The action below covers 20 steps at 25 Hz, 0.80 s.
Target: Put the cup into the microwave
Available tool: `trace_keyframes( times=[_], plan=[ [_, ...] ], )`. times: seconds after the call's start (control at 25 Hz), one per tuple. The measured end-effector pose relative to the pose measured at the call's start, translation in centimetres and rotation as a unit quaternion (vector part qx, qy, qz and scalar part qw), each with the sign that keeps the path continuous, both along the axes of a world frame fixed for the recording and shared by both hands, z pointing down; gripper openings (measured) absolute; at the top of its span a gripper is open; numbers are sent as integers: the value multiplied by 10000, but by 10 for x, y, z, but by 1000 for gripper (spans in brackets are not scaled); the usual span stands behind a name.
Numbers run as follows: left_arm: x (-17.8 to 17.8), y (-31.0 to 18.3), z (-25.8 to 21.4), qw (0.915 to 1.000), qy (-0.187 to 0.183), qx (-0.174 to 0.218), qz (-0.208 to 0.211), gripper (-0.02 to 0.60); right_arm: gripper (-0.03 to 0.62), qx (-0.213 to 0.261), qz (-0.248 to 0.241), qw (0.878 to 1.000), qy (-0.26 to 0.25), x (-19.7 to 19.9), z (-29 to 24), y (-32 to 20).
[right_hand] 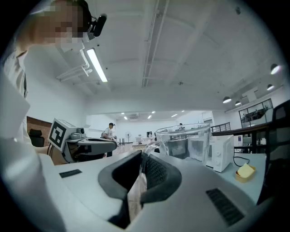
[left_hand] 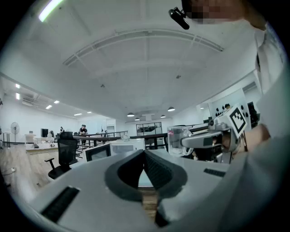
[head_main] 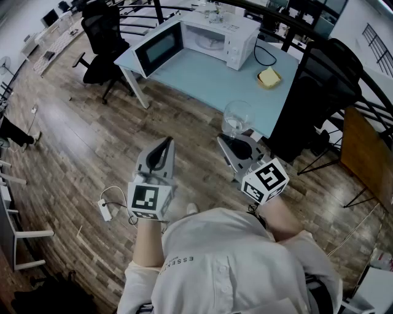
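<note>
Open-plan office. Wood-plank floor (head_main: 67,135) throughout. Pale blue table (head_main: 202,83) on white legs, with a black office chair (head_main: 101,43) near its left end. Black railing (head_main: 158,11) behind. White ceiling (right_hand: 181,54) carries a lit strip light (right_hand: 96,65); round downlights (left_hand: 171,108) farther off.

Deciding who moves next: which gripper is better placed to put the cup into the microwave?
Right: the right gripper holds the glass cup, facing the open microwave; the left gripper is empty.
</note>
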<state>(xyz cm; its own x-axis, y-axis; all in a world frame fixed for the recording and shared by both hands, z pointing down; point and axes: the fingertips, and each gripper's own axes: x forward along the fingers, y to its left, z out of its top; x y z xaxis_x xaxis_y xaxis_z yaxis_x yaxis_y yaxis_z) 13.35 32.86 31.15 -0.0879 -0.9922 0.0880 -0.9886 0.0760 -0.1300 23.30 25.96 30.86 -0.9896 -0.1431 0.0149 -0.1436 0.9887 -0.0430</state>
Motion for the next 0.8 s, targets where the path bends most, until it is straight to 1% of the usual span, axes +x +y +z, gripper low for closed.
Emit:
trace_keyframes(
  times=[0.32, 0.56, 0.72, 0.8],
  plan=[
    [-30, 5, 2, 9999, 84, 43, 132, 2, 21, 37, 114, 9999, 66, -30, 3, 6],
    [-69, 16, 3, 9996, 126, 72, 254, 2, 21, -77, 349, 9993, 67, -63, 6, 14],
    [-95, 22, 5, 9993, 245, 110, 264, 2, 21, -113, 435, 9989, 88, -83, 8, 18],
    [-103, 24, 11, 9991, 283, 68, 298, 2, 21, -117, 475, 9987, 136, -91, 11, 18]
  ],
)
